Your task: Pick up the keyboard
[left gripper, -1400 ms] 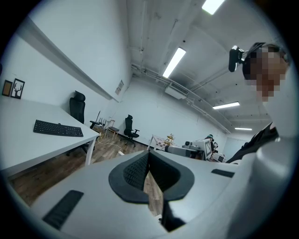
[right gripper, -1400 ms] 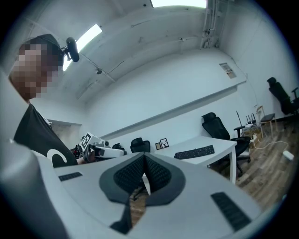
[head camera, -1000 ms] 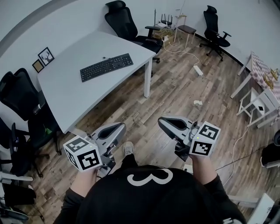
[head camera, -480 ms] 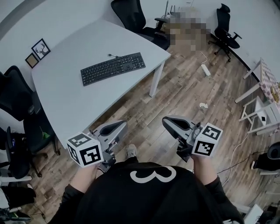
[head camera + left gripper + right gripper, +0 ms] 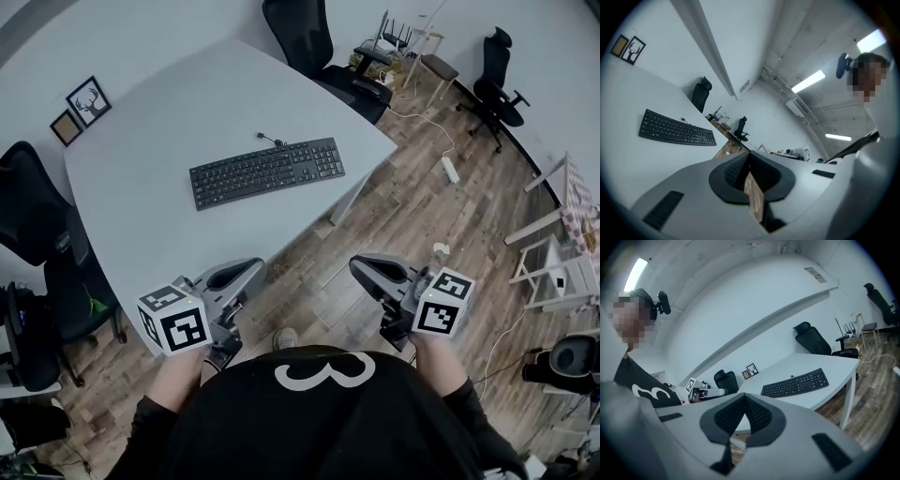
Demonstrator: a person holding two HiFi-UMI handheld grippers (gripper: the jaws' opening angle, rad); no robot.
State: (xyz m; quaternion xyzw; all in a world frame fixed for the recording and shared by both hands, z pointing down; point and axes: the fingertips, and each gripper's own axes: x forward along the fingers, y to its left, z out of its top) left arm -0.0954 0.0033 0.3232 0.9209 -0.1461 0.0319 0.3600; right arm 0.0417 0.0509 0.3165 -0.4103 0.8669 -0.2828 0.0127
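Keyboard [image 5: 267, 172] is black and lies flat near the middle of the big white tabletop [image 5: 141, 178]. Its cord comes out at the far side. A brown wood floor [image 5: 422, 225] spreads out to the right. A black chair [image 5: 305, 37] stands at the far edge of the tabletop. The left tool [image 5: 251, 272] is by the near edge, and the right tool [image 5: 361, 269] is over the floor. Both are well apart from the keyboard. Both tools are closed tight with nothing in them. Two small framed pictures [image 5: 89, 100] sit by the wall.
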